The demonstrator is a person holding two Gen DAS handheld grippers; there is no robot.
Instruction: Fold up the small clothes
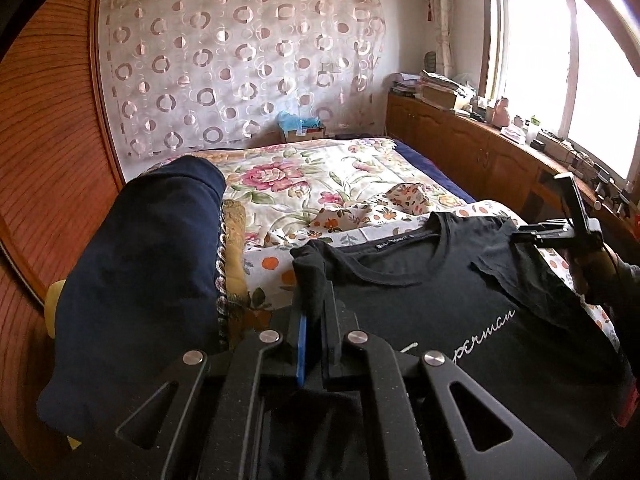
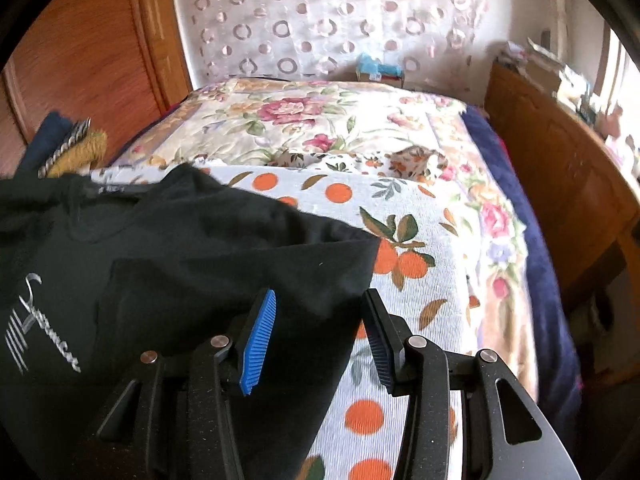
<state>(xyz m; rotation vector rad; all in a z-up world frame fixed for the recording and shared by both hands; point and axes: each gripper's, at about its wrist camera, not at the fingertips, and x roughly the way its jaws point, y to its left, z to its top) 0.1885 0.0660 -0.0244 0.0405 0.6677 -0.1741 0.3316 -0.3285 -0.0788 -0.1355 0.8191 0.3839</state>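
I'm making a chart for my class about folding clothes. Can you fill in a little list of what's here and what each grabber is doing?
Garment: black T-shirt with white writing
Where: on the orange-print cloth on a bed
Left gripper: shut on the T-shirt's sleeve
Right gripper: open, T-shirt edge between its jaws, not pinched
Nearby: dark blue cloth at left
Fold: not yet done

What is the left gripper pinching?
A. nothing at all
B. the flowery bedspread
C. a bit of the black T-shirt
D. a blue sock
C: in the left wrist view the left gripper has its jaws closed on a bunched fold of the black T-shirt.
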